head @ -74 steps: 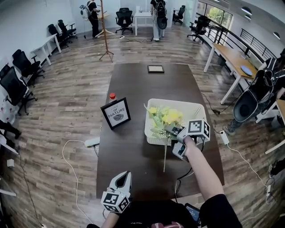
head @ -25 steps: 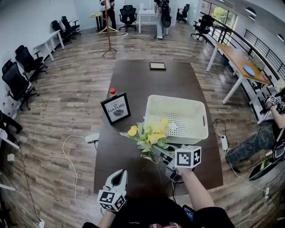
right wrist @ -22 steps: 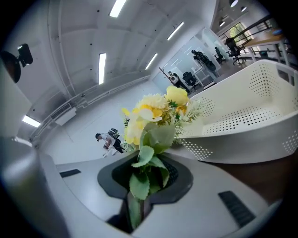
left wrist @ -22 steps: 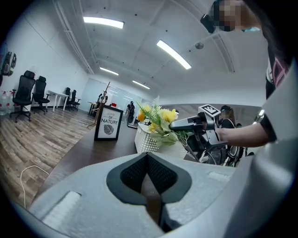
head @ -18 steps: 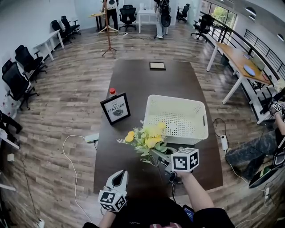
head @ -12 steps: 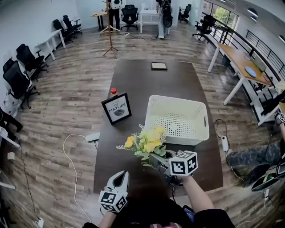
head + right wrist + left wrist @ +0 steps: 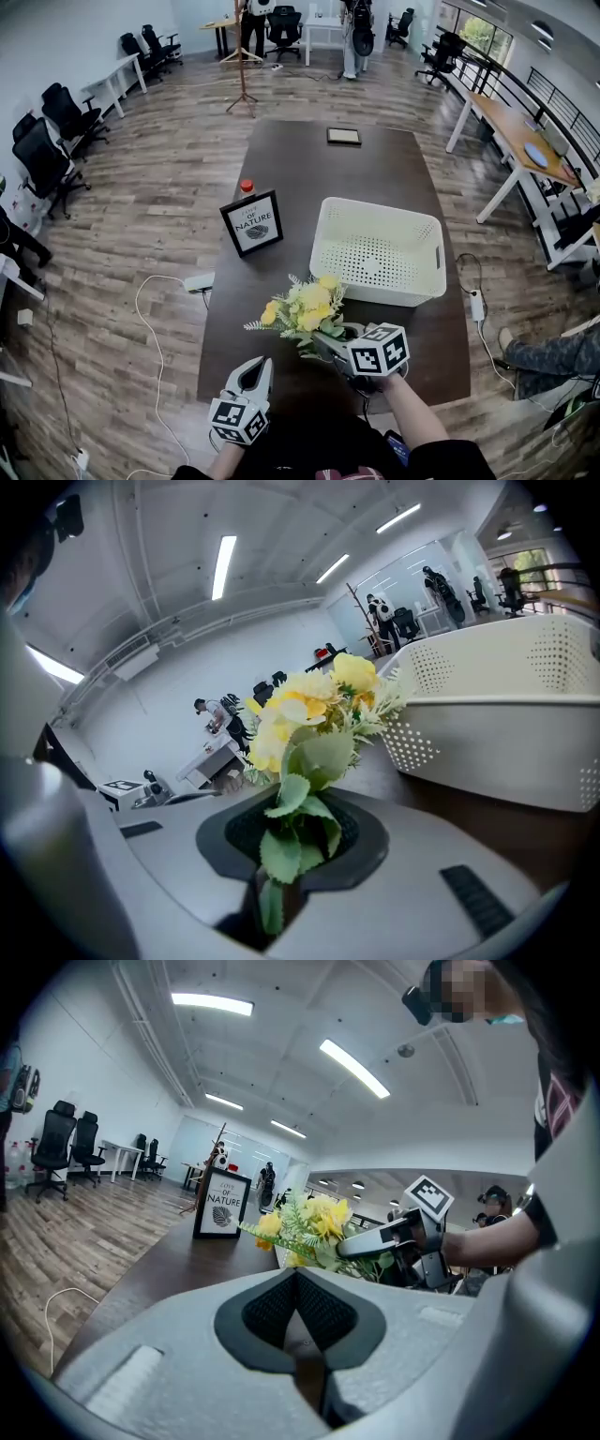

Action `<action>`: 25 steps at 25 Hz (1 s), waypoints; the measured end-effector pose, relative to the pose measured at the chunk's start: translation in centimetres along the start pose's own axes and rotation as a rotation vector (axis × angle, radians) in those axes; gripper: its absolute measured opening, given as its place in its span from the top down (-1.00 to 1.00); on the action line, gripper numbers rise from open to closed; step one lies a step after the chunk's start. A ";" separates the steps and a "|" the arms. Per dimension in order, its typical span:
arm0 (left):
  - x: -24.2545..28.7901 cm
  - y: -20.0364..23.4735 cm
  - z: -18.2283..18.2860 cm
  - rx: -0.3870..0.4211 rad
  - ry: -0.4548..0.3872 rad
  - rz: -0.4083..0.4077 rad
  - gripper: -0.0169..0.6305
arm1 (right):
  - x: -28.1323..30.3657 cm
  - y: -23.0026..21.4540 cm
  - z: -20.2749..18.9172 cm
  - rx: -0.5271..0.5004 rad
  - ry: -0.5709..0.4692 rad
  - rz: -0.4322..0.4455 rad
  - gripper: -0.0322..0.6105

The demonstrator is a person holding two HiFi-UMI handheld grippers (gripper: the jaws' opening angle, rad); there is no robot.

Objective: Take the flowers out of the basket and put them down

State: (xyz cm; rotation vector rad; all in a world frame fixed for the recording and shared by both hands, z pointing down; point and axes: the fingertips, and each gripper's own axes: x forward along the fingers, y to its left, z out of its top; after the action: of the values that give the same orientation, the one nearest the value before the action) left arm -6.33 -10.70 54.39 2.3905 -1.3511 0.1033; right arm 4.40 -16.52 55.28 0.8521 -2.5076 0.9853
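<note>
1. Step in hand (judged): putting down. The flowers (image 7: 305, 311) are already out of the basket (image 7: 375, 289) and are carried low over the counter (image 7: 309, 178) by the right claw (image 7: 292, 841).
2. Right claw: narrowed onto the stems. Green leaves are bunched between the pads, and the blooms project ahead of the tips.
3. Left claw (image 7: 257, 367): closed, with nothing between the pads. It is held at the near edge of the counter, on the far side of the bouquet from the right claw, and is judged to have no part in this step.
4. Location: the bouquet stands out in front of the right claw, with the heads tilted away from it. The basket lies beyond the claw tips and off to one side, apart from the blooms. A framed sign (image 7: 251, 223) stands farther off, past the flower heads. Whether the lowest leaves touch the counter cannot be told.
5. Next move (judged): the bare counter just ahead of the claw is to be used. The bouquet is to be lowered until it lies flat. The jaws are then to be opened and drawn back along the stems, so that no leaf is snagged.
6. Appearance: yellow blooms, pale green leaves and a few feathery sprigs are gathered on thin stems. The bunch is judged artificial, light and floppy.
</note>
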 end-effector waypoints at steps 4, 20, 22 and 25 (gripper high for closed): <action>0.0 0.2 -0.1 -0.003 0.001 0.010 0.92 | 0.8 0.1 -1.1 -0.005 0.033 0.010 0.67; -0.4 0.8 0.0 -0.006 -0.001 0.024 0.92 | 3.2 0.1 -4.2 -0.002 0.111 0.004 0.66; -0.6 1.1 -0.2 -0.015 0.002 0.031 0.92 | 3.6 0.2 -4.6 -0.003 0.124 0.003 0.66; -0.7 1.4 -0.3 -0.016 0.002 0.038 0.92 | 4.1 0.1 -5.4 0.002 0.137 0.000 0.66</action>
State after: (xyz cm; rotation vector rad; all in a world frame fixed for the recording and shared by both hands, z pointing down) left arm -7.82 -10.62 54.92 2.3514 -1.3912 0.1049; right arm 1.60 -14.42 61.01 0.7584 -2.3920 1.0106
